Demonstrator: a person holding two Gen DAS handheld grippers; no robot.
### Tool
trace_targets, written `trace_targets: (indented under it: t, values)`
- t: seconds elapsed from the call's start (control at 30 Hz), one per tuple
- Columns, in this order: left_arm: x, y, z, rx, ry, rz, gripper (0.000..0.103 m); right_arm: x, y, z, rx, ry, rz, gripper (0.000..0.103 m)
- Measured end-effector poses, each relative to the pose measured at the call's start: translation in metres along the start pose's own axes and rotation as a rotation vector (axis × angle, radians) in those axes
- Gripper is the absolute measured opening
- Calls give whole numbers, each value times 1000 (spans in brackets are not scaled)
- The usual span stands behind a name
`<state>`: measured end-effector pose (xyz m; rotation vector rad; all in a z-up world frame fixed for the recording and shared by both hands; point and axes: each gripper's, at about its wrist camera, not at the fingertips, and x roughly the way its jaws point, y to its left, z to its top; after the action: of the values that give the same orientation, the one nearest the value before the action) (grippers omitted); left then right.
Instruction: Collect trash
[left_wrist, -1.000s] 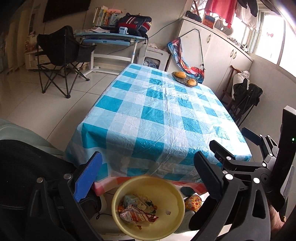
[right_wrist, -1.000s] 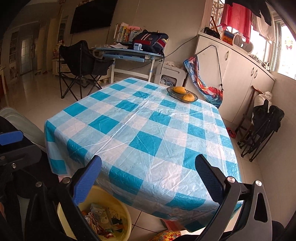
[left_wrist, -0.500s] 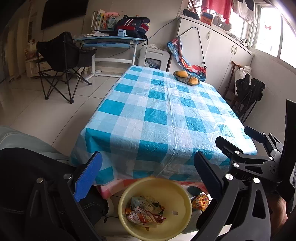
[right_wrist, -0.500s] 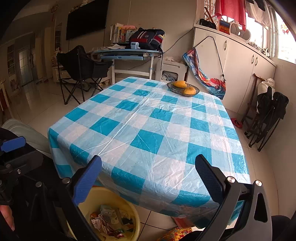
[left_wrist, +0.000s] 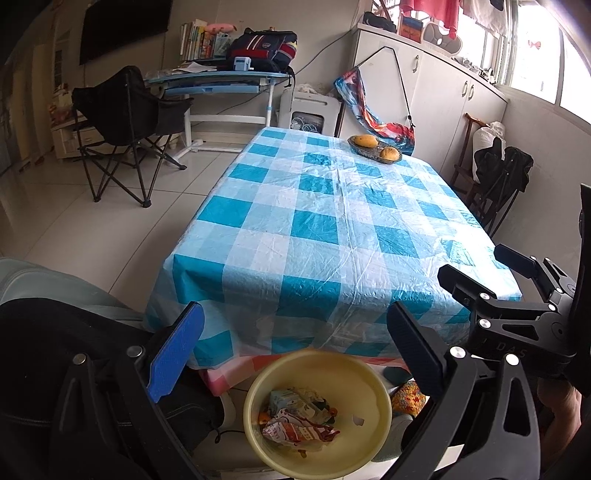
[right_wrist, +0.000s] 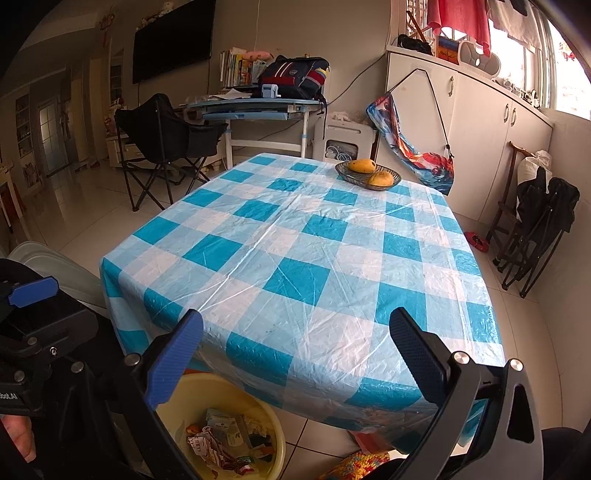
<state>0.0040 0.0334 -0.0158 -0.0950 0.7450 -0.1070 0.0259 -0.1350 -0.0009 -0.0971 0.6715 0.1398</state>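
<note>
Here both empty grippers (left_wrist: 295, 350) (right_wrist: 295, 354) gape above the bin (left_wrist: 373, 384).

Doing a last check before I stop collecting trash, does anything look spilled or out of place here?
Nothing stands out. The crumpled wrappers all sit inside the yellow plastic basin on the floor, and the blue-and-white checked tablecloth carries only the dish of mangoes.

You can read little here. The right tool (left_wrist: 517, 280), seen from your left wrist view, carries faint embossed letters "DAS". From your right wrist view, the left tool (right_wrist: 22, 354) shows white lettering ending in "bot.AI". The wrappers' print (left_wrist: 295, 430) is illegible.
</note>
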Motion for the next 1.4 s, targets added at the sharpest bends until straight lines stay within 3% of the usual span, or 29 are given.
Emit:
trace_targets:
  t: [1.4]
  values:
    - [-2, -2, 4, 35, -5, 34, 96, 3, 2, -2, -17, 4, -20, 97]
